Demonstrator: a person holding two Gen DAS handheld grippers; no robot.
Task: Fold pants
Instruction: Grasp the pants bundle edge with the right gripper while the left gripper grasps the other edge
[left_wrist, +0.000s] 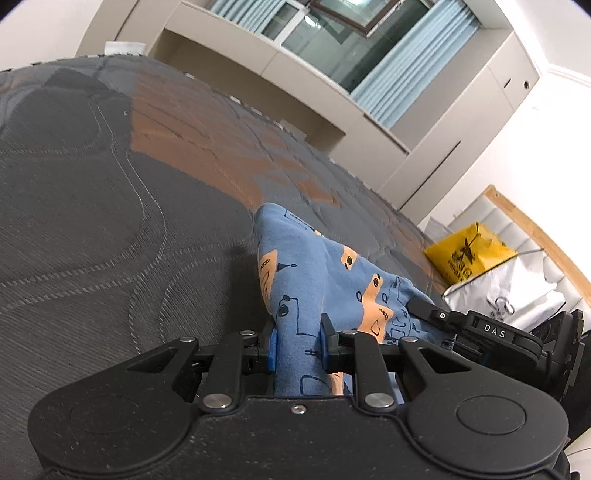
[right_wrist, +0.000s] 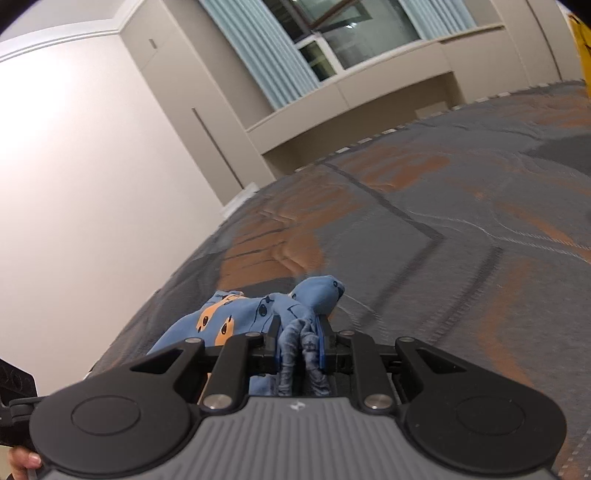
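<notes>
The pants (left_wrist: 317, 280) are blue with orange patches and black line drawings. They lie bunched on a grey and orange bed cover (left_wrist: 110, 192). My left gripper (left_wrist: 299, 343) is shut on a fold of the blue fabric, which runs back between its jaws. My right gripper (right_wrist: 300, 341) is shut on a gathered, ribbed band of the same pants (right_wrist: 243, 314), with a blue lump of cloth bulging past its tips. The right gripper also shows in the left wrist view (left_wrist: 480, 328), at the right, touching the pants.
A yellow plastic bag (left_wrist: 469, 254) and a white bag (left_wrist: 506, 291) sit at the bed's right end by a padded headboard. Beige cabinets (left_wrist: 314, 96) and a curtained window stand beyond the bed. The bed cover (right_wrist: 443, 229) stretches far ahead.
</notes>
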